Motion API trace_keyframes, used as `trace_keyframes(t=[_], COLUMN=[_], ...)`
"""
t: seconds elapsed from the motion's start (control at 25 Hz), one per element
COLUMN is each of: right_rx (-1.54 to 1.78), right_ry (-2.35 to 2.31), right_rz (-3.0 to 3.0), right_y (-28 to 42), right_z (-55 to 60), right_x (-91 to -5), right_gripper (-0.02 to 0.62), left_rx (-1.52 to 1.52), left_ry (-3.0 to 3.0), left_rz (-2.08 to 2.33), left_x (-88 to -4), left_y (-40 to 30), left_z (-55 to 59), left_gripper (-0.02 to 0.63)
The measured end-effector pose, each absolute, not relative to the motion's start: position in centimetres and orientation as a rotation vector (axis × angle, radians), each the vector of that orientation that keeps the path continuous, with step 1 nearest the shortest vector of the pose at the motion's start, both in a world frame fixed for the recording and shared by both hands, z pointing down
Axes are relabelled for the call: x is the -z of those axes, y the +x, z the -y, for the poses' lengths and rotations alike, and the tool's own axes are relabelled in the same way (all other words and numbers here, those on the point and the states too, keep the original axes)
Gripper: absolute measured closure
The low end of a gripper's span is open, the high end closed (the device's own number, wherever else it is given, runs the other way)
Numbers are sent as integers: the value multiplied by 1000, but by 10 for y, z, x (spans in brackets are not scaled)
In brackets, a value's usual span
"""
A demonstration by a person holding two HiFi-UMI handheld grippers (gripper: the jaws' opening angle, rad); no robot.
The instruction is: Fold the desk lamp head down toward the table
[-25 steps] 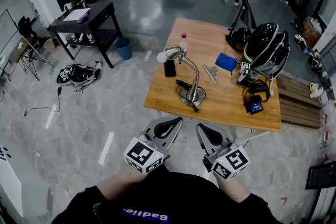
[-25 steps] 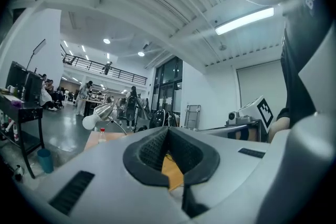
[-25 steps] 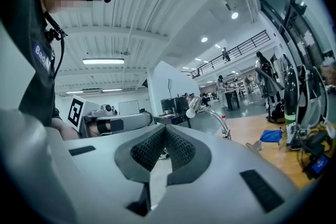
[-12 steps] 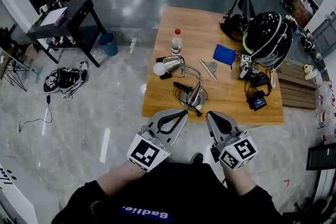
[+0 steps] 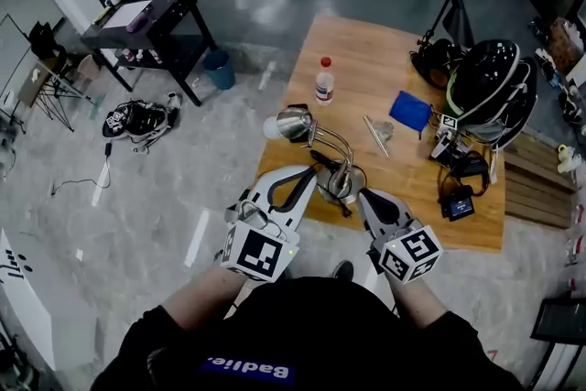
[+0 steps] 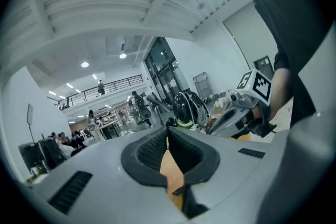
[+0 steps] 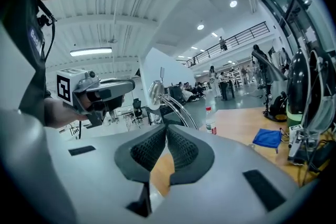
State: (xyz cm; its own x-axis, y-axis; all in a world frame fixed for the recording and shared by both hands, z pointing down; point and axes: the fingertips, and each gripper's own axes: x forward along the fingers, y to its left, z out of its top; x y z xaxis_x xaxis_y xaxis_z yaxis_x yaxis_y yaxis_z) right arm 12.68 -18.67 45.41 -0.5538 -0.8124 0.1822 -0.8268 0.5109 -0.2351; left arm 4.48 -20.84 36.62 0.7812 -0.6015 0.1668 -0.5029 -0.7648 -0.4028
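The left gripper (image 5: 305,179) and the right gripper (image 5: 365,198) are both clenched, with nothing between the jaws. They are at the near edge of the wooden table (image 5: 366,73). The desk lamp (image 5: 328,140) stands just beyond them with its head raised, seemingly untouched.

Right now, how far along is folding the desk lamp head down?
Done: nothing yet. The lamp head stands raised on its curved neck above the table.
In hand: the left gripper and right gripper are both shut and empty, at the table's near edge by the lamp base. Neither holds the lamp.
Left: take the head or neck and bring it down toward the table.
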Motion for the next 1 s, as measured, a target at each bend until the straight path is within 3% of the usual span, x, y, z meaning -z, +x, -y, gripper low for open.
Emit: trace_keyframes(t=[0.16,0.24,0.4,0.52,0.76,1.0], right_rx=[-481,-511,-569,-578,-565,-481], right_ry=[1400,1381,1351,1327,1313,1286], right_rz=[2694,2691,2661,2633,2557,2471], right_y=[139,143,147,146,145,140], right_z=[198,203,212,220,236,254], right_x=[-472,-483,-508,-526,-559,-585], right_gripper=[590,557,491,457,396,388], left_rx=[566,663,828,931,1100,1197], left_ry=[-2437,-2343,-2138,-1991,-1793,-1714], left_rz=[-857,-848,-793,-717,-635,-640], left_x=[-370,-373,-382,-391,-414,-436], left_y=[57,62,68,71,74,67], left_z=[227,235,247,251,268,282], left_gripper=[604,596,518,494,488,488])
